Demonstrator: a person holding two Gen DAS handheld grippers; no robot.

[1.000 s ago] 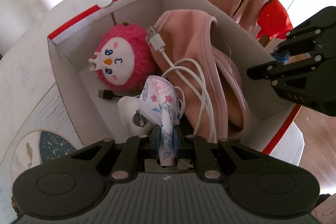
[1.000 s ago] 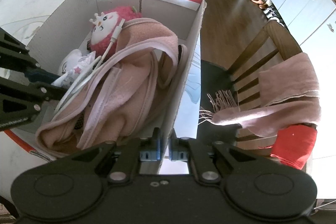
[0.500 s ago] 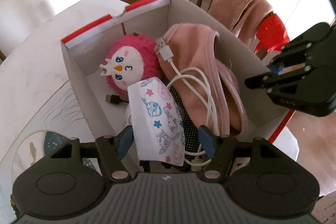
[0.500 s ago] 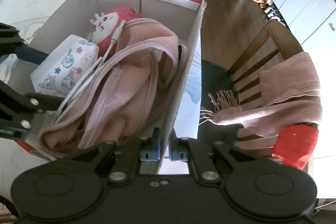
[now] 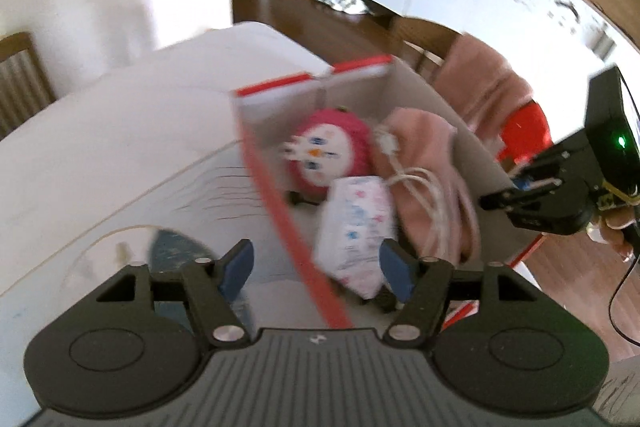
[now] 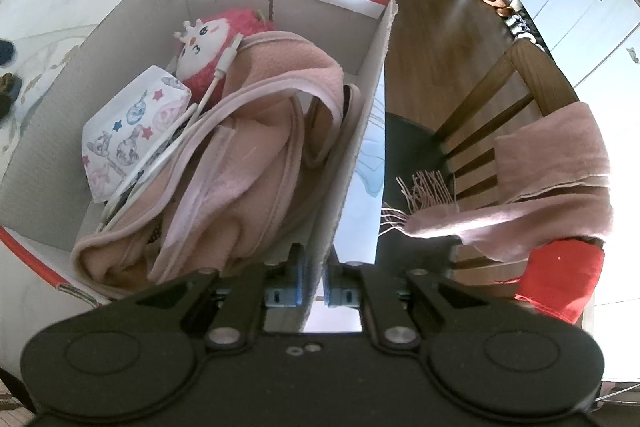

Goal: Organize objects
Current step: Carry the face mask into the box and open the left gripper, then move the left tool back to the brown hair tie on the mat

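1. Left gripper (image 5: pixel 316 269): fingers wide apart, nothing between the pads. Jaws have just been opening. It sits above the box's near-left wall; the left wrist view is motion-blurred.
2. Printed face mask (image 6: pixel 132 131) lies loose inside the cardboard box (image 6: pixel 352 155), on the left part of the pile, touching the white cable (image 6: pixel 168 151) and just beside the pink plush toy (image 6: pixel 216 55).
3. Right gripper (image 6: pixel 314 285): fingers nearly together, clamped on the box's right wall at its near end. The wall edge runs straight between the blue pads (image 6: pixel 298 279).
4. Box contents otherwise: pink fleece blanket (image 6: pixel 256 163) fills the right and near part; the cable lies across it, its plug end resting against the plush. Plush sits at the far end, face up.
5. Box stands on a white table (image 5: pixel 120 131), with red trim along its rim.
6. Outside the box, right side: wooden chair (image 6: pixel 520 83) with a pink scarf (image 6: pixel 552 183) and a red cloth (image 6: pixel 560 279) draped over it.
7. In the left wrist view the right gripper shows at the right edge, at the box's far wall.
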